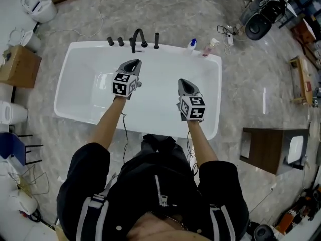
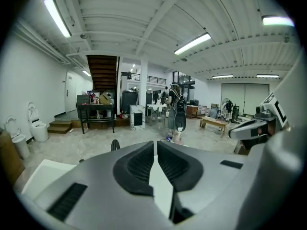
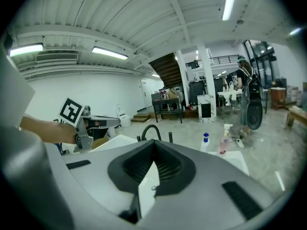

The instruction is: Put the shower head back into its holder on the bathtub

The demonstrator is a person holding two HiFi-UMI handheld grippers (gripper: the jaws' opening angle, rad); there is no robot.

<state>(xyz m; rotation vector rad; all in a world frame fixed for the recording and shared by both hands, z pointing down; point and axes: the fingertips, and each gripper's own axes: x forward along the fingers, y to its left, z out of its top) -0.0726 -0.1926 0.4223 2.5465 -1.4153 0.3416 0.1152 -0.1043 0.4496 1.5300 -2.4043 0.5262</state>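
Note:
The white bathtub [image 1: 75,82] lies below me in the head view. On its far rim stand a curved black faucet [image 1: 139,35], two black knobs [image 1: 115,41] and a slim black upright piece [image 1: 157,40] that looks like the shower head in its holder. My left gripper [image 1: 135,63] hangs above the tub's left half, shut and empty. Over the right half is my right gripper [image 1: 184,82], also shut with nothing in it. In the left gripper view the left gripper [image 2: 156,145] has its pads together. From the right gripper [image 3: 154,145] I see the faucet [image 3: 150,131] and the upright piece [image 3: 170,137] beyond the tips.
A blue-capped bottle [image 1: 191,45] and a pink bottle [image 1: 209,47] stand on the tub's far right corner. Toilets [image 1: 40,8] and a cardboard box [image 1: 17,67] are at the left. A wooden cabinet [image 1: 273,147] stands at the right. The person stands against the tub's near rim.

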